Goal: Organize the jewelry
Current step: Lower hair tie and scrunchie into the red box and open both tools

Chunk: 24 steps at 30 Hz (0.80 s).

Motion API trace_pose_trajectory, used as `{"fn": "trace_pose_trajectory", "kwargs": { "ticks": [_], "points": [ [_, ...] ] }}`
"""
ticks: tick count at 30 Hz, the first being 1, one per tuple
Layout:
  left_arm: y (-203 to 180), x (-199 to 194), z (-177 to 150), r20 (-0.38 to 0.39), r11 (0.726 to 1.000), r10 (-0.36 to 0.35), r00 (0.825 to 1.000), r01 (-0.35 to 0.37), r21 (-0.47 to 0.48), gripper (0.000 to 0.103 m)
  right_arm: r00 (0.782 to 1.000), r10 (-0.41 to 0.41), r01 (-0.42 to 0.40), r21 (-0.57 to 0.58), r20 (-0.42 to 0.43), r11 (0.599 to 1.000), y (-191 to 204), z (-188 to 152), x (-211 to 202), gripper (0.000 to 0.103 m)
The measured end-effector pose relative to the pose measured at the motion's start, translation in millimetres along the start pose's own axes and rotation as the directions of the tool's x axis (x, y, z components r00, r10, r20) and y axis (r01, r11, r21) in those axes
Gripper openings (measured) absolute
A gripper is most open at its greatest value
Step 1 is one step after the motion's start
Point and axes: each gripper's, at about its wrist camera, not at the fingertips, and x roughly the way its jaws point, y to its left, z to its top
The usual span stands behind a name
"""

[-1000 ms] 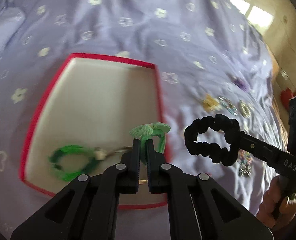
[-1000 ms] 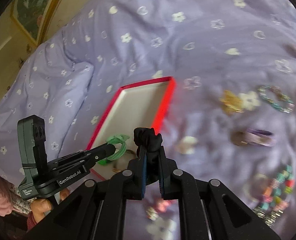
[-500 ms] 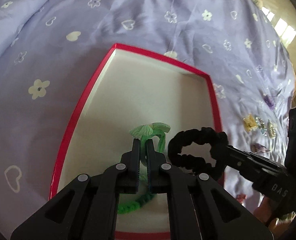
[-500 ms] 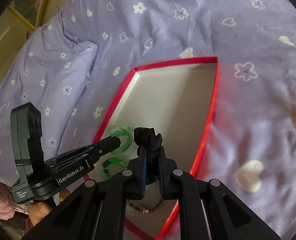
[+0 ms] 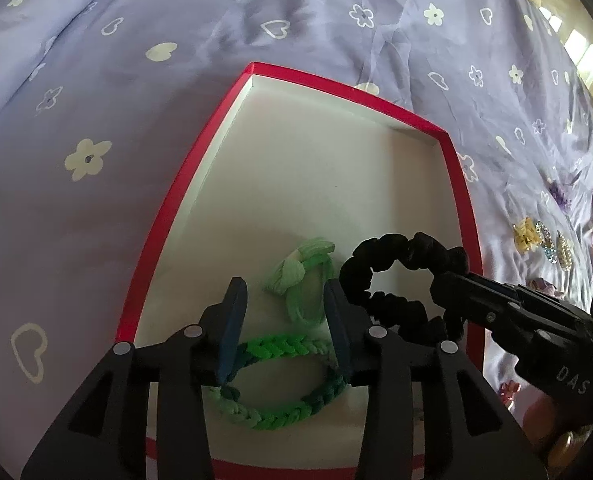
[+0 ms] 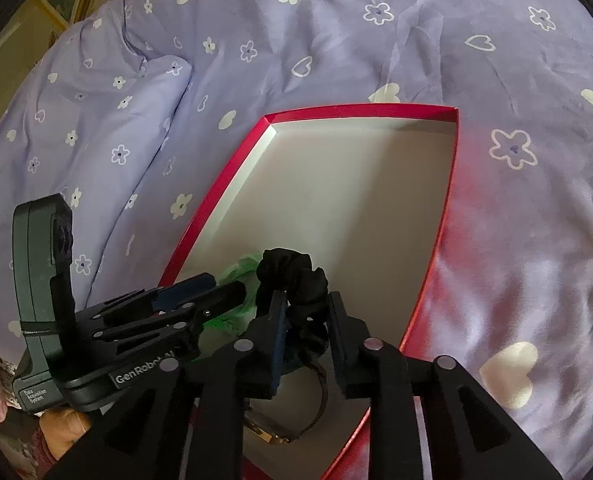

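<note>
A shallow white box with a red rim point(image 5: 184, 184) lies on the purple bedspread; it also shows in the right wrist view point(image 6: 444, 216). My left gripper point(image 5: 282, 296) is open over its near end, and a light green hair tie point(image 5: 304, 276) lies on the box floor between its fingers. A green braided bracelet point(image 5: 284, 352) lies just below. The right gripper point(image 6: 304, 304) has its fingers apart with a black scrunchie point(image 6: 292, 280) between them; whether they still press on it is unclear. The scrunchie point(image 5: 400, 276) hangs over the box's right side.
Several hair clips and beaded pieces point(image 5: 544, 240) lie on the bedspread right of the box. A brown strap with a gold buckle point(image 6: 280, 432) lies in the box's near end. A pillow fold point(image 6: 96, 128) rises at the left.
My left gripper has opened and let the light green hair tie drop into the box. The right gripper's fingers have spread and the black scrunchie has moved over the box.
</note>
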Motion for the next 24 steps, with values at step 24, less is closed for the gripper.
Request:
{"fn": "trace_pose_trajectory", "kwargs": {
  "ticks": [24],
  "points": [
    [-50.5, -43.9, -10.3, 0.063, 0.996, -0.08, 0.995, 0.079, 0.028, 0.047, 0.992, -0.032, 0.021, 0.093, 0.118, 0.995, -50.2, -30.6, -84.6, 0.036]
  ]
}}
